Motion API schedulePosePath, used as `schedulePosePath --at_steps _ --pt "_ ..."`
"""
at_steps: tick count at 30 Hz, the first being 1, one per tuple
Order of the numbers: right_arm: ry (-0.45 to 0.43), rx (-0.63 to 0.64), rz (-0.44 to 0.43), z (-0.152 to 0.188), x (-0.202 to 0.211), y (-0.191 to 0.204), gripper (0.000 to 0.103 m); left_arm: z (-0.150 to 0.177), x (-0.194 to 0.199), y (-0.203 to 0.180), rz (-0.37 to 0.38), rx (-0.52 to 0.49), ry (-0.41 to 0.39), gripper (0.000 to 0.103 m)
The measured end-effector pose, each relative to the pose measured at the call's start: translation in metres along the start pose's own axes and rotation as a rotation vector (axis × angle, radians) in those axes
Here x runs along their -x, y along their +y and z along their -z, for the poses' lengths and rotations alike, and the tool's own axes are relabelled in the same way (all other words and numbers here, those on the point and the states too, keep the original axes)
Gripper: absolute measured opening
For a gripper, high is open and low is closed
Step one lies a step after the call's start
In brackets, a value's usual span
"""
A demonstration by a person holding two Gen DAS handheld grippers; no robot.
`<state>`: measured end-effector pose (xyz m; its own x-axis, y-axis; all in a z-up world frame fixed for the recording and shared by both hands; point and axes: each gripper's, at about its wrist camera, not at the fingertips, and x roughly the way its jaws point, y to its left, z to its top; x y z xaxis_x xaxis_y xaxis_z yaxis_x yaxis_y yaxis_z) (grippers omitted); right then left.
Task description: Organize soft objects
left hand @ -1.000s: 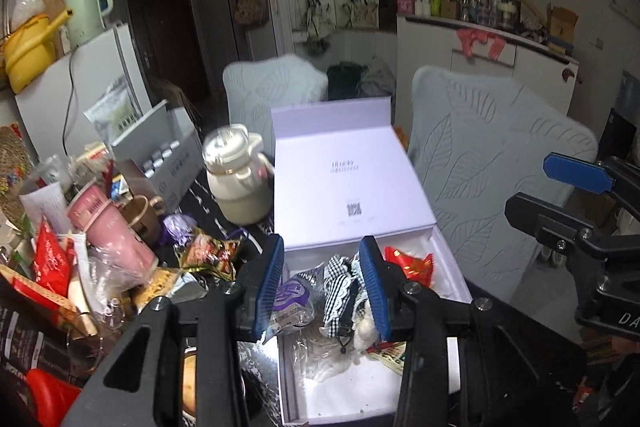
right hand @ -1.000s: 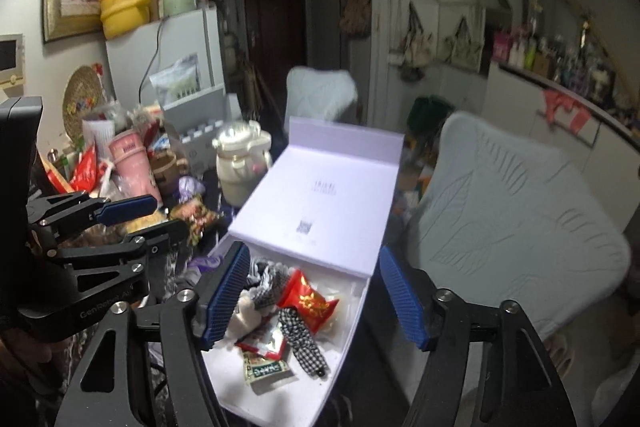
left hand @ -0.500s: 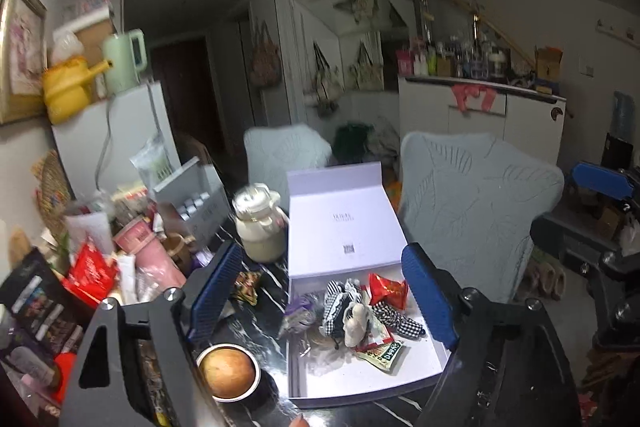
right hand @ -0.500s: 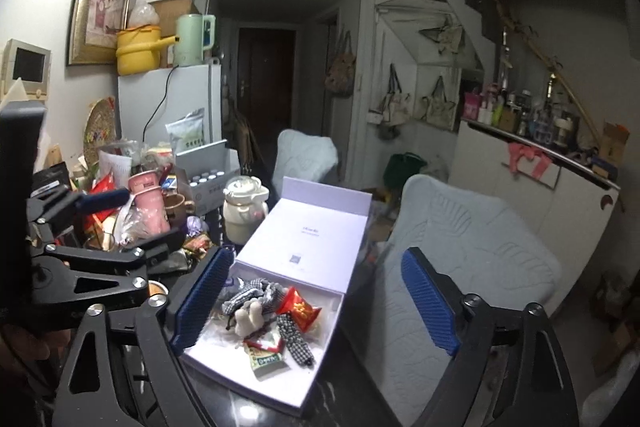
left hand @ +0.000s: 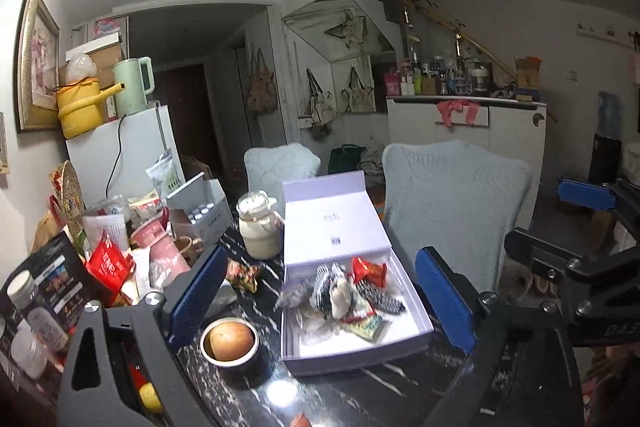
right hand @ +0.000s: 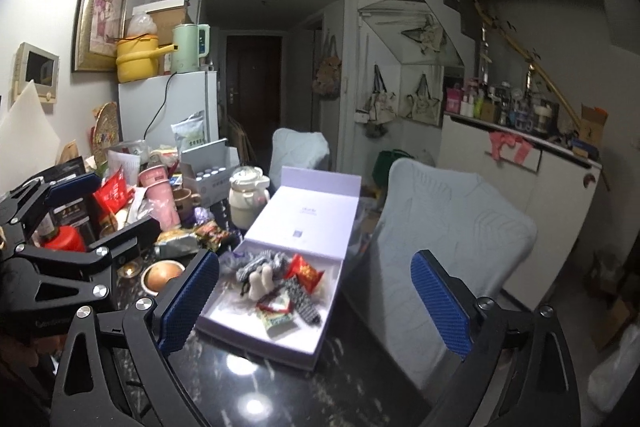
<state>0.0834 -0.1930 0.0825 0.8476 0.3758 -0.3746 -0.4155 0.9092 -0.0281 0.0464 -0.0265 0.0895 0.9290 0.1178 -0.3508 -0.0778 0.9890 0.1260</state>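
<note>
An open pale lilac gift box (left hand: pixel 360 357) (right hand: pixel 256 341) stands on the black marble table, its lid tilted up at the back. Inside lies a heap of soft things (left hand: pixel 340 293) (right hand: pixel 262 277): black-and-white checked cloth pieces, a small white plush and red snack packets. My left gripper (left hand: pixel 321 255) hovers short of the box, jaws opening wide, nothing between them. My right gripper (right hand: pixel 315 258) does the same beside it, jaws opening and empty. Each gripper also shows at the edge of the other's view.
A cream teapot (left hand: pixel 260 227) stands behind the box. A dark bowl with a round brown fruit (left hand: pixel 230 343) sits at its left. Cups, packets and jars (left hand: pixel 120 259) crowd the table's left side. A pale padded chair (left hand: pixel 460 195) stands close on the right.
Both grippers have drawn back and risen away from the box. The left jaws, nearly closed around the checked cloth before, now stand wide; the cloth lies in the box. The right jaws widened too.
</note>
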Motion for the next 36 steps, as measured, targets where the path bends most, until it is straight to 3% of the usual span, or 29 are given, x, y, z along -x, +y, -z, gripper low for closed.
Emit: schedulePosePath --at_steps 7,20,36 --pt "0.033 -0.051 0.016 0.034 0.013 0.000 0.098 0.034 0.004 -0.010 0.075 0.004 0.077 0.096" --pt "0.104 -0.117 0.076 0.085 0.024 0.001 0.098 0.079 -0.004 -0.028 0.119 -0.021 0.174 0.096" --pt "0.143 -0.124 0.063 0.109 0.019 0.008 0.098 0.092 -0.019 -0.030 0.162 -0.029 0.223 0.096"
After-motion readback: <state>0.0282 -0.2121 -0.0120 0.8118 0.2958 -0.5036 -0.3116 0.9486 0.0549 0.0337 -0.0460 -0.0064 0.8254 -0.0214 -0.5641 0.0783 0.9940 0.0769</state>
